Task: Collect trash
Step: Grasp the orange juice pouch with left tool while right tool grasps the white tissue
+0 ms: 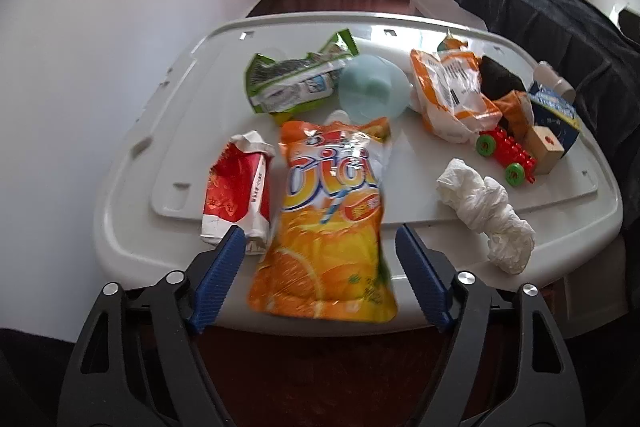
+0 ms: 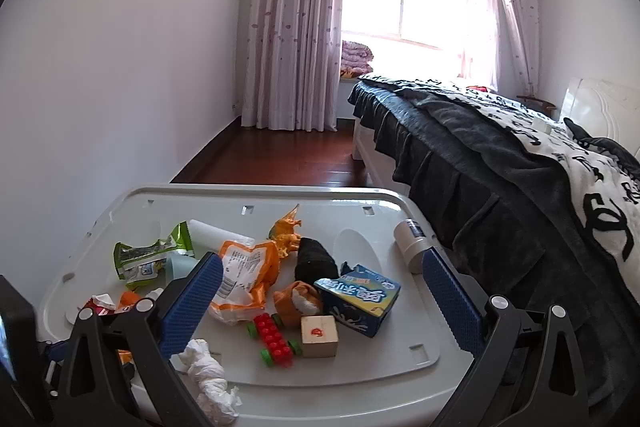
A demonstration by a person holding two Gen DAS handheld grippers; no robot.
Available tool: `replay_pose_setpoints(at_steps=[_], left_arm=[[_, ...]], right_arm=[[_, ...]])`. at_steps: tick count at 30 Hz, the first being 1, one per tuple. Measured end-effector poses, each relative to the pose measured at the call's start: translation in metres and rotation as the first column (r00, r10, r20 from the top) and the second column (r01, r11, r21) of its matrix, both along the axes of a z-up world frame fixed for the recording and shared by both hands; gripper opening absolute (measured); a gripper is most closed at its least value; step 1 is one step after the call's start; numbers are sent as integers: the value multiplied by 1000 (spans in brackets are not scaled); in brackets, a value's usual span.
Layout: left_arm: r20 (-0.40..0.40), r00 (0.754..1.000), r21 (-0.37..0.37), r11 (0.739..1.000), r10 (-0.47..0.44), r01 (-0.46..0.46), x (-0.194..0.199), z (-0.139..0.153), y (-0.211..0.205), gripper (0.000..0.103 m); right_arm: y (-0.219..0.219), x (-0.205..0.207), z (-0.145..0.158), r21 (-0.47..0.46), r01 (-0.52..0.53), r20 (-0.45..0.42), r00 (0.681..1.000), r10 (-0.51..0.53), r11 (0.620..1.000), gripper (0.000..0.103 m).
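1. The left tool (image 1: 320, 247) hangs nearest, fingers apart, either side of the orange juice pouch (image 1: 328, 211) on the white lid (image 1: 132, 211), not clamped.
2. Judged step: reaching for a first piece of trash; next, close on the pouch's lower end.
3. The right tool (image 2: 320, 283) waits, fingers apart, above toys and the crumpled tissue (image 2: 208, 375).

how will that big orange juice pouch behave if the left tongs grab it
The orange juice pouch looks flat and creased, so probably light and floppy. Its glossy film may slip. It overhangs the grey lid, so it could slide off.
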State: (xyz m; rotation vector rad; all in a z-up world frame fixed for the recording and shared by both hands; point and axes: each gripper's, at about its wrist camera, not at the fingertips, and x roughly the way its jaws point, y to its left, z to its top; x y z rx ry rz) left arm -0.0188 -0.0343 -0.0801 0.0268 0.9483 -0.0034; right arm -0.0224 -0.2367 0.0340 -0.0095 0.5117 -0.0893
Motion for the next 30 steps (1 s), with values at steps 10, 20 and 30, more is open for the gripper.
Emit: replay_pose_setpoints(at_steps=[10,20,30], left_arm=[[-56,998,-14,999,-36,36,29,-22,-1,53],[21,993,-77,990,-114,115,-20,20,7,49],[49,997,-120,991,-62,67,-44,43,38,49]], right_arm=[[2,-1,-3,-3,-17,5,1000,17,1000,98],[22,-1,-25,-15,-107,-70,992,106,994,98],[86,-6,-110,-74,-310,-317,908,273,948,98]])
